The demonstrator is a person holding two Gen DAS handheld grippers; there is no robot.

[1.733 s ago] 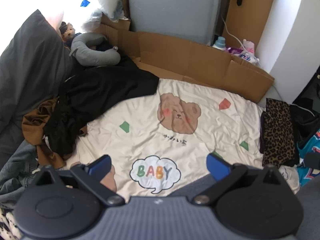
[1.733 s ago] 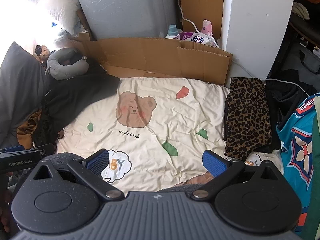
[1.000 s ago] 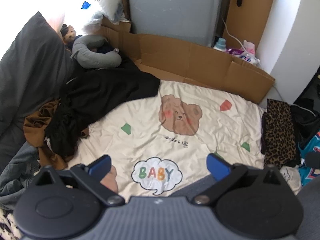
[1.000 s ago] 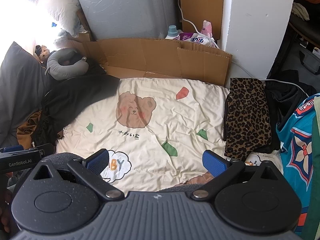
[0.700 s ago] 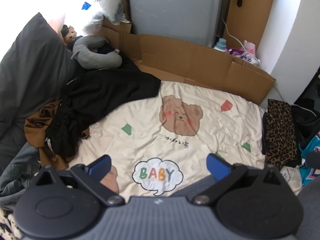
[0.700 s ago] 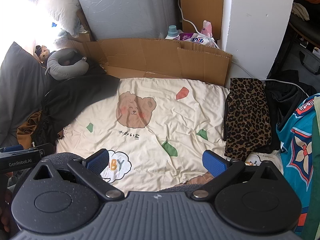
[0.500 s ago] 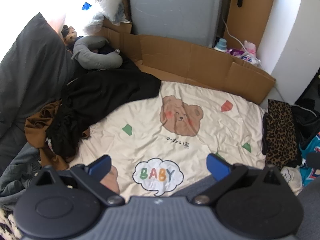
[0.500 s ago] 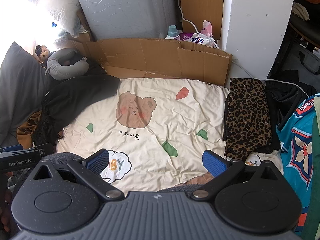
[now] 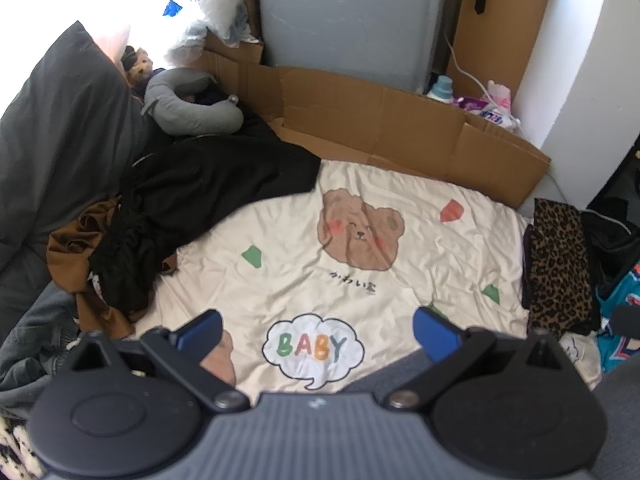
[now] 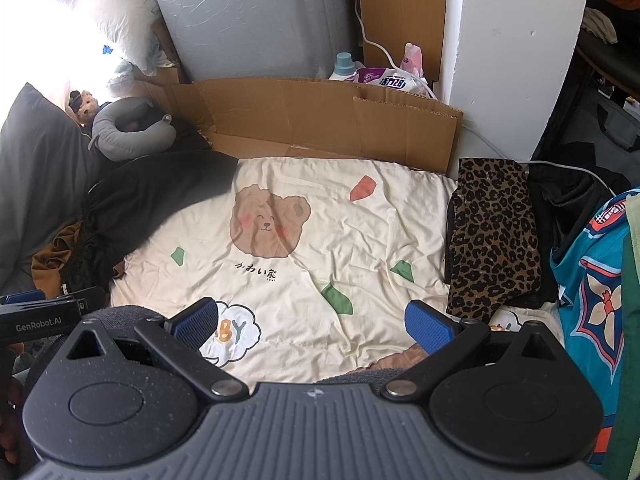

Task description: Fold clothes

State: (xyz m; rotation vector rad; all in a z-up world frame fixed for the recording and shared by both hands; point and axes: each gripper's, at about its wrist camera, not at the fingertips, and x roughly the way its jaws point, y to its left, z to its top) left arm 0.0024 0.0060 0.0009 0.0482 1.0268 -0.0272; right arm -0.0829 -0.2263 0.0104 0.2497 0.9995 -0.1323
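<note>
Both the left gripper (image 9: pixel 318 330) and right gripper (image 10: pixel 312 322) hover with jaws apart, empty; the black garment (image 9: pixel 208 188), probably soft and limp, suits an edge grasp.

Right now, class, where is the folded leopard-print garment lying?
In both wrist views, the folded leopard-print garment lies at the right edge of the cream bear-print blanket, beside a crumpled black garment.
</note>
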